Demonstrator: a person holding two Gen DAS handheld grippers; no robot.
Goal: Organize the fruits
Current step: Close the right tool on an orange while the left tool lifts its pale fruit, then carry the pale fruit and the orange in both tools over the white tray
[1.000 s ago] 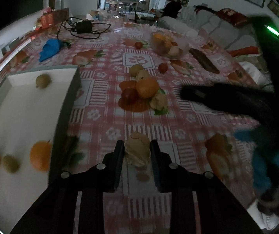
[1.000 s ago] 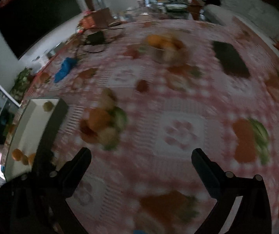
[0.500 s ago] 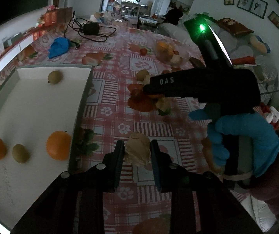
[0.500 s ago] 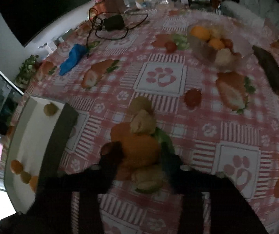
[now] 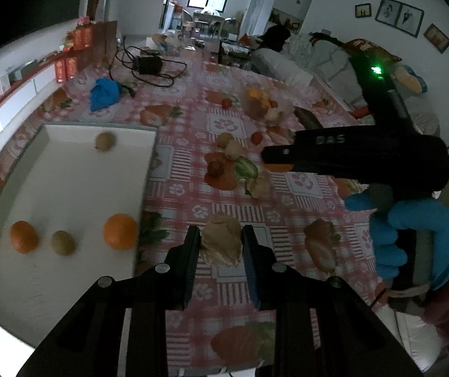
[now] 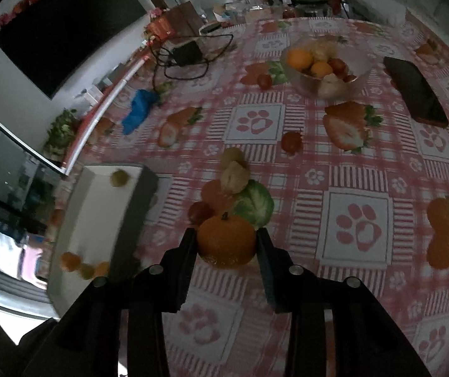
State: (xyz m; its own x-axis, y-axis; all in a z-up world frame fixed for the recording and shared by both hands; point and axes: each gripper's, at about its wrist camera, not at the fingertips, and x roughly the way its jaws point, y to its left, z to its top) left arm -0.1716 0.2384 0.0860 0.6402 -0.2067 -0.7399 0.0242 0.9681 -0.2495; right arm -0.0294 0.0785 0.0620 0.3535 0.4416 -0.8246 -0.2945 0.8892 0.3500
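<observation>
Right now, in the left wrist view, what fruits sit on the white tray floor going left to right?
small orange → near kiwi → far kiwi → large orange, all loose inside the white tray.

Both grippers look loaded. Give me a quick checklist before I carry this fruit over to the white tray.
1. Left gripper shut on the tan husked fruit: ok.
2. Right gripper has the orange between both fingers: ok; firmness of grip: cannot tell.
3. Orange lifted off the tablecloth: cannot tell.
4. White tray has bare floor for more fruit: ok.
5. Right gripper's path to the tray free of the left gripper: cannot tell.
6. Small red fruit close behind the orange could get nudged: not ok.
</observation>
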